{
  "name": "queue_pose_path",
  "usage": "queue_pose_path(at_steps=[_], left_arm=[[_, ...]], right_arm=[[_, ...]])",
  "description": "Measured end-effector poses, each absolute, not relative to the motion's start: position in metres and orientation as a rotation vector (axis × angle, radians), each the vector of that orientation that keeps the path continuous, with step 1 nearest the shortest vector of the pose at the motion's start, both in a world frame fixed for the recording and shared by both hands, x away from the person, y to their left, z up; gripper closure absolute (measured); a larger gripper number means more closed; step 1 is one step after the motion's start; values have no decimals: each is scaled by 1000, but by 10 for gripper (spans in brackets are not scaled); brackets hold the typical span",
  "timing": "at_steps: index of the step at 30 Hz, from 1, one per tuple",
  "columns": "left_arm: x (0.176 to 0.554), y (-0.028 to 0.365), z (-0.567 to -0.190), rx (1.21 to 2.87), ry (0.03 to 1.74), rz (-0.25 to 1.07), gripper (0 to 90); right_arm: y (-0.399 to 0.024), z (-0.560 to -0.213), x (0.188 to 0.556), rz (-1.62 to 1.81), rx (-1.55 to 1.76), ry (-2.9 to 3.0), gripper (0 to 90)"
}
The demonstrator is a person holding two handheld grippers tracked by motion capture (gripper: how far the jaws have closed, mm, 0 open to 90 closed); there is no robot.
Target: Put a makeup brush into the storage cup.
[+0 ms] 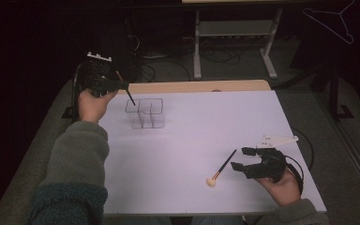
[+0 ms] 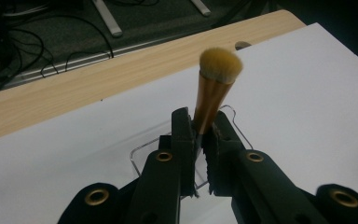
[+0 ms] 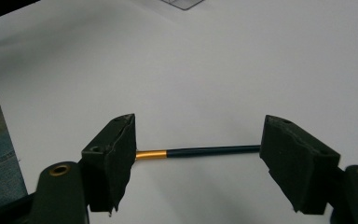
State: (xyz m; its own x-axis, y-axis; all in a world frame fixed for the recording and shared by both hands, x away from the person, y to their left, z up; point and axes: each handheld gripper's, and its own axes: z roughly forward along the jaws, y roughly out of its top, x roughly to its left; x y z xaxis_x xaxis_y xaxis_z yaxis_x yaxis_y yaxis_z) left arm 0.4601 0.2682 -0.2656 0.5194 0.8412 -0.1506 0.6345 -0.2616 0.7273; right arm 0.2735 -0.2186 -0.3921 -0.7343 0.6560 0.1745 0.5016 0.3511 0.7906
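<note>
Got my left tongs [image 2: 199, 135] clamped on one brush [image 2: 216, 86] just above the clear organizer [image 1: 145, 114], needs lowering in next, while my right tongs [image 3: 198, 154] hang wide open around the other brush [image 3: 200, 151].

The white mat [image 1: 192, 140] lies bare across its middle and far right, so a hand could sweep there freely — two things break it. The clear acrylic organiser [image 1: 147, 113] stands upright near the far left corner, its thin walls and dividers hard to make out. A second brush [image 1: 221, 168] lies flat toward the near right, just beside the right gripper [image 1: 243, 159] — low, easily passed over.
</note>
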Motion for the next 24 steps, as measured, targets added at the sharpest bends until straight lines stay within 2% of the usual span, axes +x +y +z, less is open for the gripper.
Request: queue_pose_path(at_steps=[24], left_arm=[[461,275,-298,1985,1265,305,826]], right_arm=[[-217,-392,273,1329,1048,2440,262]])
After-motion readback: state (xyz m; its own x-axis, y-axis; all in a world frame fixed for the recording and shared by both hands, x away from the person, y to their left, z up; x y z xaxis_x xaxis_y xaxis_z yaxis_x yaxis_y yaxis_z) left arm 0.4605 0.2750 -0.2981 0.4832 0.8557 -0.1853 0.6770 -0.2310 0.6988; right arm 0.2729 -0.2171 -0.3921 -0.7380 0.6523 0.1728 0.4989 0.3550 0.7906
